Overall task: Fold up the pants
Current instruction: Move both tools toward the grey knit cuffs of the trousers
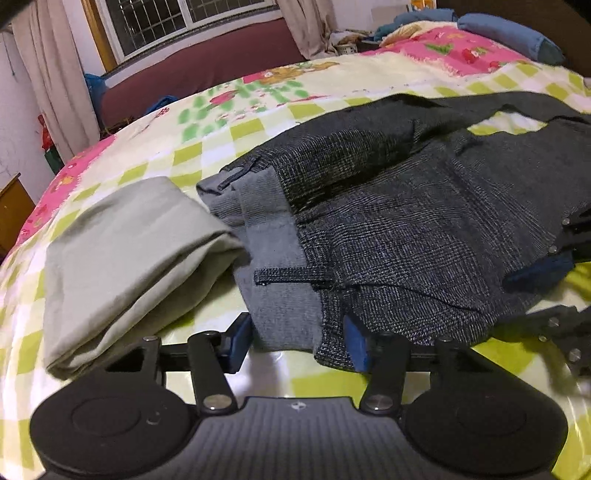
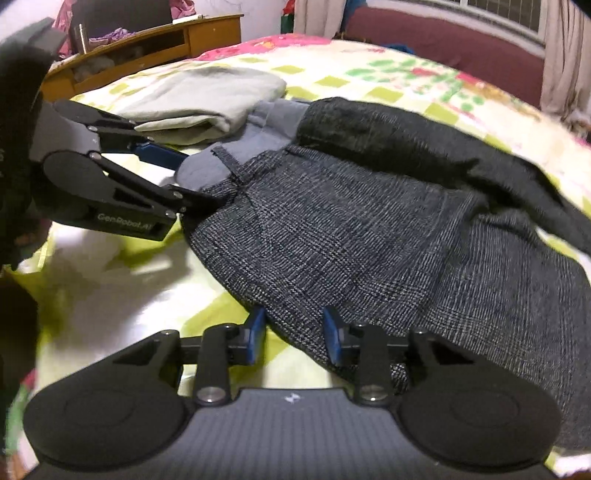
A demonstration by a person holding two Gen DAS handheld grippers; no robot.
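Note:
Dark grey checked pants (image 1: 424, 221) lie spread on the bed, waistband turned back so the pale grey lining (image 1: 280, 258) shows. My left gripper (image 1: 297, 345) is at the near waistband corner, blue pads pressed on the bunched cloth from both sides. The right wrist view shows it from the side, left gripper (image 2: 195, 179) clamped over the waistband edge. My right gripper (image 2: 295, 338) straddles the near edge of the pants (image 2: 369, 240); the cloth lies flat between its blue pads, unpinched. It also shows at the right edge of the left wrist view, right gripper (image 1: 517, 299).
A folded pale green garment (image 1: 129, 251) lies just left of the waistband, touching it. The bed sheet (image 1: 221, 147) is checked green, white and pink. A blue rolled bolster (image 1: 509, 33) lies at the far end; a wooden desk (image 2: 147, 40) stands beside the bed.

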